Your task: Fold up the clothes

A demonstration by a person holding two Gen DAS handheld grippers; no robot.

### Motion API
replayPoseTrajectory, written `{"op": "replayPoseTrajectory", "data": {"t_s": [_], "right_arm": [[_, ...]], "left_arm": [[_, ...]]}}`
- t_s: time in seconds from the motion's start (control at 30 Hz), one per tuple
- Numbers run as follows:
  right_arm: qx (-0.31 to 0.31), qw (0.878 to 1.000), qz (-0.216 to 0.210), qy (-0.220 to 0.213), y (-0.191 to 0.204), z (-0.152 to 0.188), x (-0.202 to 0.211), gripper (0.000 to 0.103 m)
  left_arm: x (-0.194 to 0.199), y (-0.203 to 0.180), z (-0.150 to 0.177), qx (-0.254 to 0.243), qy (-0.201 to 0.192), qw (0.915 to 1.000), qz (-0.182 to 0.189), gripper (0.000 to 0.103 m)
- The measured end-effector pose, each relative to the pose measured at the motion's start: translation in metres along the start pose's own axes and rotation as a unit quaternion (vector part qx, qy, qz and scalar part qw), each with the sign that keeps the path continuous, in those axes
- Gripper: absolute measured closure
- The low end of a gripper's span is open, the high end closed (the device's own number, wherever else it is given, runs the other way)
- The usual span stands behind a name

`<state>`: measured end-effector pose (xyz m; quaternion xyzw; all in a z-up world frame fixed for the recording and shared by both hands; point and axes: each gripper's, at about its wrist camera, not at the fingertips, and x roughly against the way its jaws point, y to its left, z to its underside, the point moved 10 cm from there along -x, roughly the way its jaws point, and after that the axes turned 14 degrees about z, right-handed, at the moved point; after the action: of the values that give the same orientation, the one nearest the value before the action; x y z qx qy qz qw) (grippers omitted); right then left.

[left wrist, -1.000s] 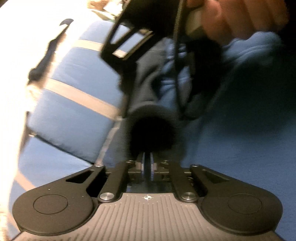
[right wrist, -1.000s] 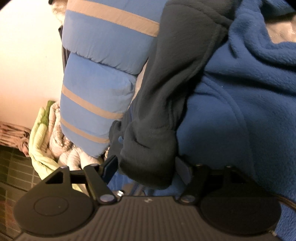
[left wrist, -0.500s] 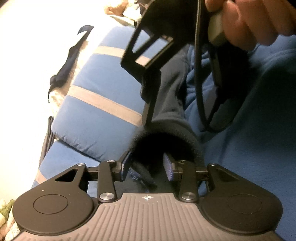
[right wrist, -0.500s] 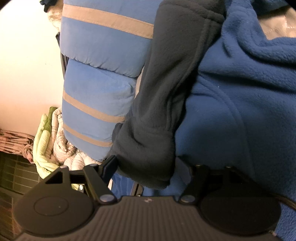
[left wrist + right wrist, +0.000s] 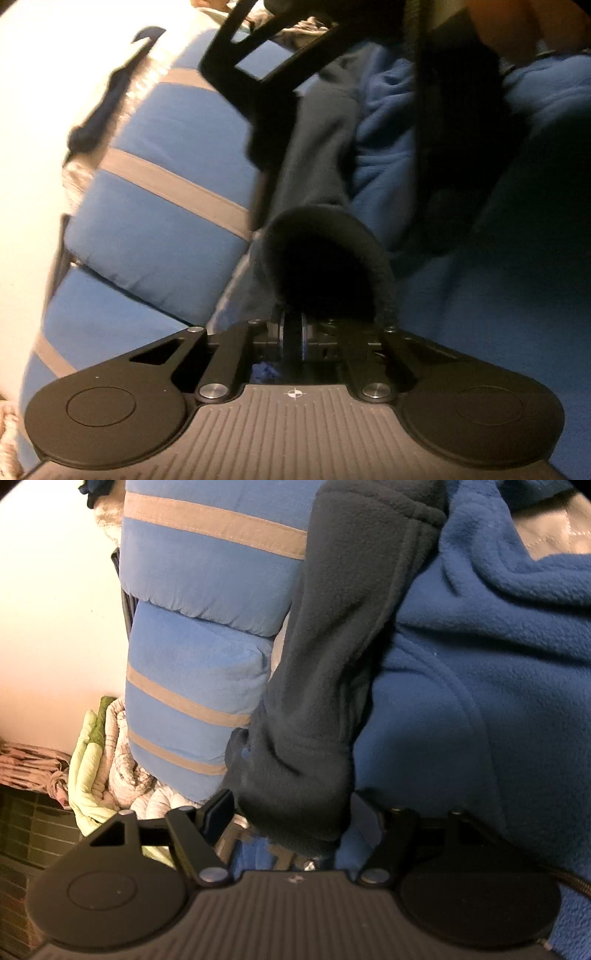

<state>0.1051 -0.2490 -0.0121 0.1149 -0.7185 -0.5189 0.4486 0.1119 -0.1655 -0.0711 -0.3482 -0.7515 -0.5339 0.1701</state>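
A blue fleece jacket [image 5: 461, 686] with a dark navy sleeve [image 5: 332, 657] lies spread out. In the left wrist view my left gripper [image 5: 293, 330] is shut on the dark sleeve cuff [image 5: 325, 258], whose round opening faces the camera. The blue fleece body [image 5: 498, 295] fills the right side. The right gripper's black frame [image 5: 258, 62] hangs above the sleeve. In the right wrist view my right gripper [image 5: 295, 816] is open, its fingers [image 5: 218, 808] standing on either side of the sleeve's end without pinching it.
A blue cushion with grey stripes [image 5: 207, 627] lies left of the jacket, also in the left wrist view [image 5: 155, 206]. A pile of pale green and white laundry [image 5: 99, 757] and a woven basket [image 5: 26, 760] sit at the lower left. A dark strap [image 5: 107, 107] lies beyond the cushion.
My left gripper opened around the sleeve cuff half a second ago and has shut on it again. The right gripper stays open around the sleeve end.
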Motion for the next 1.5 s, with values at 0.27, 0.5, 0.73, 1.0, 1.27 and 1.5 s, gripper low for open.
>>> {"op": "replayPoseTrajectory", "data": {"t_s": [0.27, 0.5, 0.73, 1.0, 1.27, 1.5], "right_arm": [[0.012, 1.0, 0.008, 0.005, 0.002, 0.003, -0.001, 0.024], [0.04, 0.999, 0.027, 0.018, 0.003, 0.01, -0.003, 0.025], [0.04, 0.998, 0.041, 0.022, 0.001, 0.012, 0.0, 0.029], [0.036, 0.997, 0.067, 0.021, -0.008, 0.014, 0.001, 0.066], [0.025, 1.0, -0.003, 0.004, 0.005, 0.005, 0.015, 0.085], [-0.026, 0.998, -0.054, 0.008, -0.002, -0.001, 0.027, 0.086]], "left_arm": [[0.02, -0.017, 0.014, -0.002, 0.032, 0.9986, 0.041, 0.096], [0.016, -0.018, 0.013, -0.036, 0.033, 0.9983, 0.033, 0.096], [0.013, -0.025, 0.009, -0.053, 0.031, 0.9977, 0.026, 0.096], [0.011, -0.022, 0.013, -0.056, 0.037, 0.9974, 0.025, 0.095], [0.034, -0.004, 0.016, -0.053, -0.002, 0.9985, -0.012, 0.064], [0.049, -0.01, -0.018, -0.038, -0.101, 0.9942, 0.005, 0.038]]}}
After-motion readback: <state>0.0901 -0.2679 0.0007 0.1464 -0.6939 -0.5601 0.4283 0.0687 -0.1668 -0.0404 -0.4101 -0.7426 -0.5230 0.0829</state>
